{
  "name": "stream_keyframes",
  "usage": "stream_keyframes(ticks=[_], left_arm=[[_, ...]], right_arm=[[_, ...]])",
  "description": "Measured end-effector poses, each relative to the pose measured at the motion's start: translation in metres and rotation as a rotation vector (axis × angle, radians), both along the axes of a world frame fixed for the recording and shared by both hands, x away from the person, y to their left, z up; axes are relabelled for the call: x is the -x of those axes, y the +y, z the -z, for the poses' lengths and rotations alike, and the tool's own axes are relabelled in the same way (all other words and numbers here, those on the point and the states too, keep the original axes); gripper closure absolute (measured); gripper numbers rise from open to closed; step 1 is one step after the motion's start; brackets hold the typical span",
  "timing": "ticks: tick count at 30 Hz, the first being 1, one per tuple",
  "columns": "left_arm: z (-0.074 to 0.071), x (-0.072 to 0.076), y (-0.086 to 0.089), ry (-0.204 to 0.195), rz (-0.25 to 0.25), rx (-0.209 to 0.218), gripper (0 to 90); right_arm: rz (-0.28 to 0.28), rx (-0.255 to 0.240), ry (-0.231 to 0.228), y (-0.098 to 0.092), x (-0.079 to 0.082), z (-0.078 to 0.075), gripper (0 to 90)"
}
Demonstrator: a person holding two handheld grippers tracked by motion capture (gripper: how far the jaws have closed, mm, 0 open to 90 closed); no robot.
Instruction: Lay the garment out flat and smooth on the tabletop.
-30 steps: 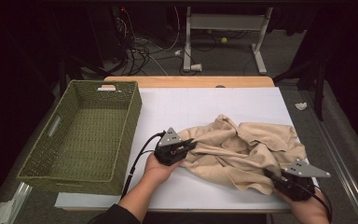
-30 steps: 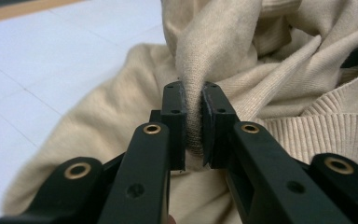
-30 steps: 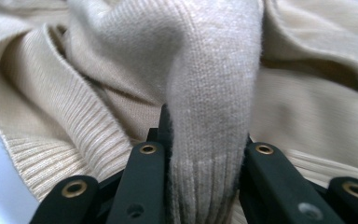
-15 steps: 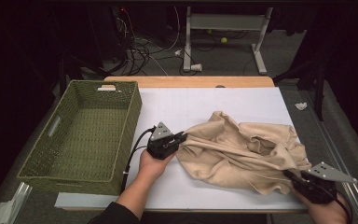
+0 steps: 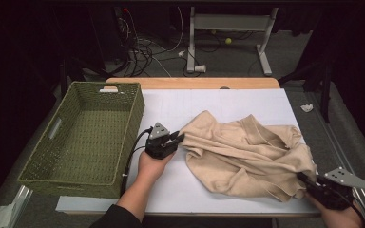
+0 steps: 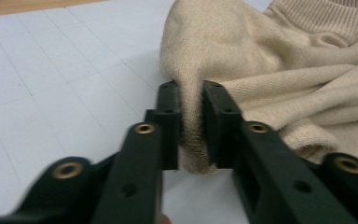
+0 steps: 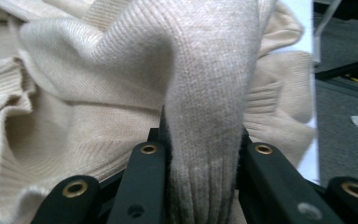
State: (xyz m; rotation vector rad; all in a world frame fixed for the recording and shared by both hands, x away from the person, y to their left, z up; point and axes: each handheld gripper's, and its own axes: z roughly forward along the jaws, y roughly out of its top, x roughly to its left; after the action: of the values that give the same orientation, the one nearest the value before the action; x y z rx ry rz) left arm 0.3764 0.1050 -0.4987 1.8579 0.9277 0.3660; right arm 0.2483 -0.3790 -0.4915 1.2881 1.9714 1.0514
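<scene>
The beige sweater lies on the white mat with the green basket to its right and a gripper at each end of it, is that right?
Not quite. The green basket sits to the left of the beige sweater, as the high view shows. The rest holds: the sweater lies on the white mat, with the left gripper and right gripper at its ends.
</scene>
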Motion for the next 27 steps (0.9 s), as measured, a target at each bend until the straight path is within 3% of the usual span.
stream_keyframes(ticks=[2,4,10,17,20,21,23,27], left_arm=[[-0.005,0.005,-0.003,-0.019,-0.011,0.021,48.7],[-0.010,0.008,-0.007,-0.009,-0.006,0.041,35.6],[-0.015,0.021,-0.032,-0.004,0.109,0.026,31.0],[-0.019,0.034,-0.077,-0.003,0.254,0.011,30.9],[-0.016,0.031,-0.098,0.012,0.288,-0.008,30.9],[-0.016,0.031,-0.098,0.012,0.288,-0.008,30.9],[-0.012,0.028,-0.113,0.027,0.308,-0.025,30.9],[0.000,0.025,-0.141,0.071,0.358,-0.105,31.0]], right_arm=[[-0.013,-0.015,0.009,0.001,0.000,0.001,76.7],[-0.034,-0.022,0.015,0.005,-0.001,0.002,76.6],[-0.100,-0.010,0.033,0.021,-0.002,0.005,76.3],[-0.208,0.007,0.053,0.050,-0.001,0.007,76.1],[-0.236,0.019,0.052,0.059,0.003,0.006,76.0],[-0.241,0.020,0.053,0.061,0.003,0.006,76.0],[-0.244,0.019,0.053,0.062,0.003,0.006,76.0],[-0.251,0.009,0.058,0.062,0.002,0.008,76.0]])
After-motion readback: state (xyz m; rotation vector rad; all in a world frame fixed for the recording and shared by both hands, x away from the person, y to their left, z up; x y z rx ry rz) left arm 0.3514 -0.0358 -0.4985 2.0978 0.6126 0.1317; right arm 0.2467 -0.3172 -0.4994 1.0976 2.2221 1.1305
